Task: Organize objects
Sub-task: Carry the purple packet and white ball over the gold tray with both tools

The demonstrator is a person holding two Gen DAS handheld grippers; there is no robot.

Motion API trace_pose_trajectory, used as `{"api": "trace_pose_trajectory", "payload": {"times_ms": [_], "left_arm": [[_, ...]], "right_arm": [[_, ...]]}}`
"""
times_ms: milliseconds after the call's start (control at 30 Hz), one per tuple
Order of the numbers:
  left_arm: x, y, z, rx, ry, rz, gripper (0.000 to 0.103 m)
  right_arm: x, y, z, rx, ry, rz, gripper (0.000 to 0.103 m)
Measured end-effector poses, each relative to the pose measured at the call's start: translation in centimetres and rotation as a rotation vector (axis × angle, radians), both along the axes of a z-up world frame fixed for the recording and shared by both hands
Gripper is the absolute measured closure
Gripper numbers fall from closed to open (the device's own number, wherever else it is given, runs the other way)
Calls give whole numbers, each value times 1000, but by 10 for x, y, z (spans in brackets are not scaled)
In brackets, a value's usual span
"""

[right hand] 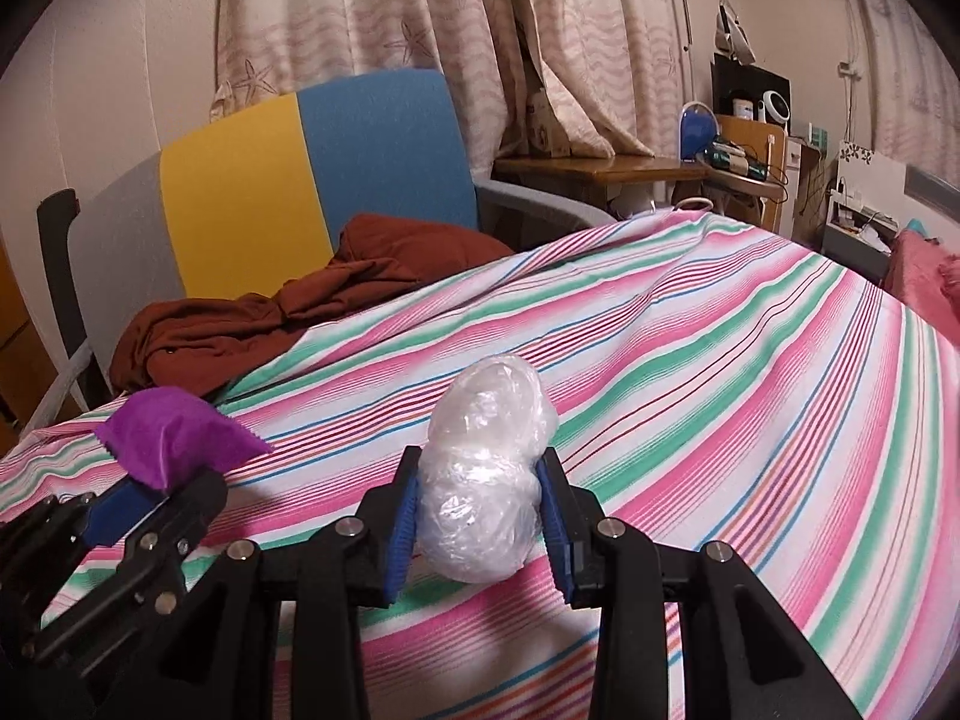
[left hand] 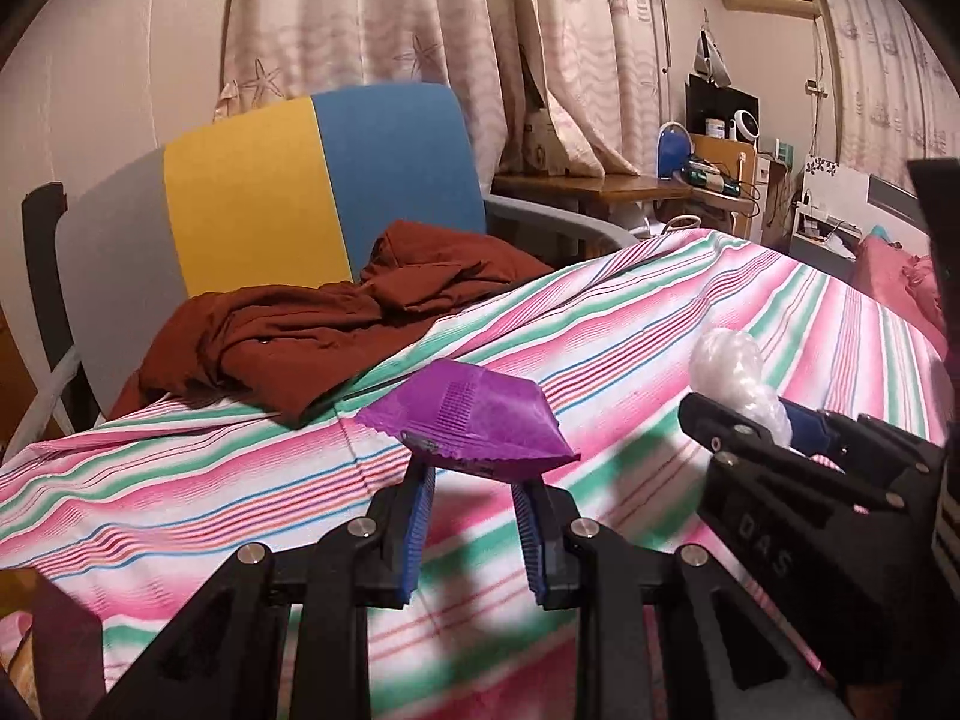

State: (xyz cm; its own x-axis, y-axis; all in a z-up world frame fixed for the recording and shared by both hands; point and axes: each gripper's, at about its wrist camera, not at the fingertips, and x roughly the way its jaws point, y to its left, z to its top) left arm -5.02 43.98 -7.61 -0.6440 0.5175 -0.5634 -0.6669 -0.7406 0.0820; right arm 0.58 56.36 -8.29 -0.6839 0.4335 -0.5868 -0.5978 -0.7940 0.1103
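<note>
Gripping a purple packet (left hand: 474, 420) at its lower edge, your left hand-held gripper (left hand: 474, 474) holds it above the striped bed sheet (left hand: 690, 312). Your right hand-held gripper (right hand: 480, 480) is clamped on a clear plastic-wrapped bundle (right hand: 486, 468), just right of the left one. Ahead and left, a rust-brown garment (left hand: 312, 330) lies crumpled against the chair (left hand: 258, 192).
</note>
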Motion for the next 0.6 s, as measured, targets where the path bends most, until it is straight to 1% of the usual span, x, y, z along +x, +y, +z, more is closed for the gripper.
{"api": "trace_pose_trajectory", "payload": {"times_ms": [267,400,500,600], "left_arm": [[24,-36,1,26,1,19,77],[30,-52,-3,23,-22,32,77],[34,-65,-3,36,-36,50,77],[43,-71,-2,38,-31,38,77]], "right_arm": [[18,-23,5,28,9,35,66],[25,-36,7,50,8,53,66],[33,-47,8,57,11,72,66],[39,-58,10,75,16,85,66]]}}
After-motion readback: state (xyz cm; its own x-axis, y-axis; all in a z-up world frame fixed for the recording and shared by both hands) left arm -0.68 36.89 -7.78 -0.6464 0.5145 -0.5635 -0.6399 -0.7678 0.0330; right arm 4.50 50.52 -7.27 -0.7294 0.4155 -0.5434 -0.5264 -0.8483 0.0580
